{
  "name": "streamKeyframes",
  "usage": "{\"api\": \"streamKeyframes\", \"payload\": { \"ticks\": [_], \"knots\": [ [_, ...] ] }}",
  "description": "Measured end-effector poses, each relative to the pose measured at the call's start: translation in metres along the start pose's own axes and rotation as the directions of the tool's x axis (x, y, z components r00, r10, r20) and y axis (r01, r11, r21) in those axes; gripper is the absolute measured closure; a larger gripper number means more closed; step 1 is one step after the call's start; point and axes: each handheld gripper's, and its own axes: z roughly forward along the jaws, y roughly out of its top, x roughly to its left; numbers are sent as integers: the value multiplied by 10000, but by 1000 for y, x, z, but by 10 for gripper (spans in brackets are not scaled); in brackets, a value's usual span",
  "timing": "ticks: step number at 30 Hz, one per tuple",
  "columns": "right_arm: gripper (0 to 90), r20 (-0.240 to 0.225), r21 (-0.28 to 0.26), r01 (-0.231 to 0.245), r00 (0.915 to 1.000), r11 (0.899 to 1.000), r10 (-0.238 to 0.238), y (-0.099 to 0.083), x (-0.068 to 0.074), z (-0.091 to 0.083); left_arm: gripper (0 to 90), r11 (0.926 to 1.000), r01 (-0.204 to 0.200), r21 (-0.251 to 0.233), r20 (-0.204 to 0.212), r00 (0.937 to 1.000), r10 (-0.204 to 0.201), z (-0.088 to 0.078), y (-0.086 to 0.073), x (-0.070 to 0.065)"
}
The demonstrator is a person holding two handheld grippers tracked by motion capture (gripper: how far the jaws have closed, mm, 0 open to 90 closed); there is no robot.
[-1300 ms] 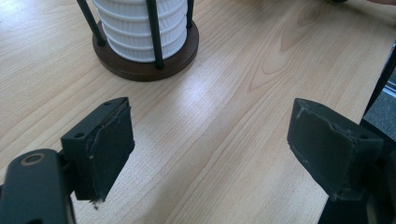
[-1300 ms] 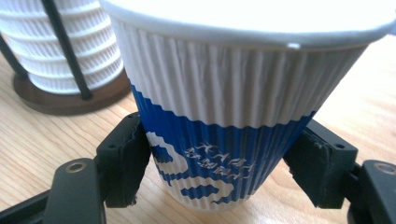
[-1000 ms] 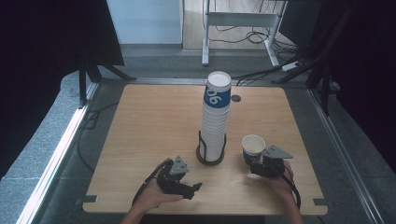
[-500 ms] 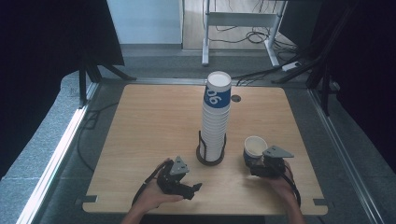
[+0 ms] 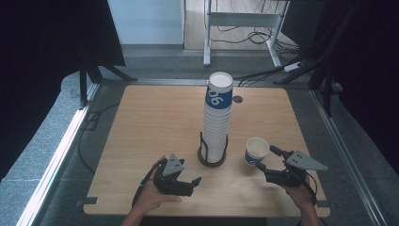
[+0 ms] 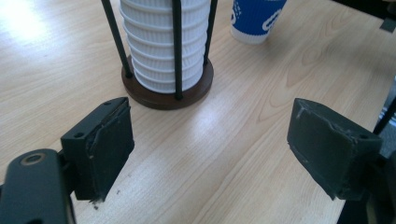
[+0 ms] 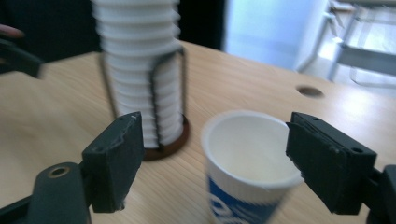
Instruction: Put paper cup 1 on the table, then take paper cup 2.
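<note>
A tall stack of white paper cups [image 5: 217, 117], its top cup banded blue, stands in a black wire holder with a round brown base [image 5: 211, 159] at the table's middle. One blue-and-white paper cup [image 5: 257, 150] stands upright on the wood to its right. My right gripper [image 5: 267, 159] is open just behind that cup. In the right gripper view the cup [image 7: 250, 158] sits in the wide gap between the jaws, nearer the right one. My left gripper [image 5: 194, 181] rests open and empty near the front edge, facing the holder [image 6: 168, 91].
The wooden table [image 5: 155, 122] has a small round hole [image 5: 237, 99] at its back right. A metal table frame [image 5: 240, 19] and cables lie on the floor beyond the far edge. Dark screens flank both sides.
The single cup and my right gripper have shifted slightly toward the near edge. The left gripper has hardly moved.
</note>
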Motion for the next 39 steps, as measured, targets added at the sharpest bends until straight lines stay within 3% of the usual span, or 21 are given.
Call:
{"api": "streamKeyframes", "payload": {
  "ticks": [7,14,18,25,31,34,36,39],
  "knots": [
    [228,-710,-129,106,9974,9999,-115,5,9,4,157,9983,-25,-583,-261,9997,10,-4,1,2],
    [232,-845,-117,-33,9964,9999,23,3,8,6,156,9960,19,-891,-526,9986,-66,-2,-3,9],
    [232,-911,-155,-171,9957,9997,156,3,7,5,152,9958,106,-910,-450,9989,-147,-1,-1,13],
    [230,-1097,-475,-97,9940,9988,44,9,8,-2,154,9911,75,-1331,-370,9992,-125,1,23,13],
    [230,-1087,-588,-12,9941,9983,-52,12,10,-5,154,9899,-319,-1384,-569,9981,242,6,42,9],
    [235,-986,-666,91,9950,9977,-157,13,12,-4,173,9896,-272,-1415,-225,9995,243,3,55,8],
    [235,-978,-695,118,9950,9975,-186,14,12,-4,184,9886,-522,-1409,-484,9978,458,4,63,5],
    [236,-974,-685,139,9950,9976,-205,14,12,-4,178,9875,-359,-1536,-311,9990,315,7,75,8]
  ]
}}
